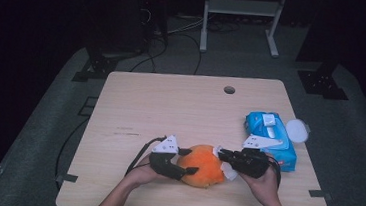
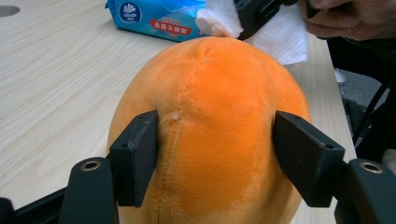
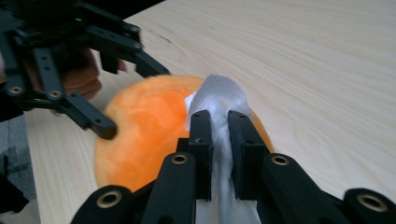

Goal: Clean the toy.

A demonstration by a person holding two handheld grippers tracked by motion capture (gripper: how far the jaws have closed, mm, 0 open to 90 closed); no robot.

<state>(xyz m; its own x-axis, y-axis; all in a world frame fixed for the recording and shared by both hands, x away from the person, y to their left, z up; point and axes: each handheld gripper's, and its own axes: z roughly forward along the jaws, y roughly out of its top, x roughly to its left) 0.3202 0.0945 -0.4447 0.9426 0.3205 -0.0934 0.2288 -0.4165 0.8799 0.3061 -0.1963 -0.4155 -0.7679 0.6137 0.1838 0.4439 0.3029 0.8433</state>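
Observation:
An orange plush toy (image 1: pixel 204 166) lies near the table's front edge. My left gripper (image 1: pixel 190 161) is shut on it from the left, one jaw pressing into each side (image 2: pixel 215 126). My right gripper (image 1: pixel 222 160) comes in from the right, shut on a white wipe (image 3: pixel 217 95). The wipe (image 2: pixel 217 21) rests against the toy's top at its far side from the left gripper. In the right gripper view the left gripper (image 3: pixel 130 100) straddles the plush toy (image 3: pixel 140 135). A person's hands hold both grippers.
A blue pack of wipes (image 1: pixel 270 138) lies right of the toy with a white round lid (image 1: pixel 296 129) beside it, close behind the right gripper. The wooden table (image 1: pixel 170 107) has a cable hole (image 1: pixel 229 90) at the back. Dark floor and stands surround it.

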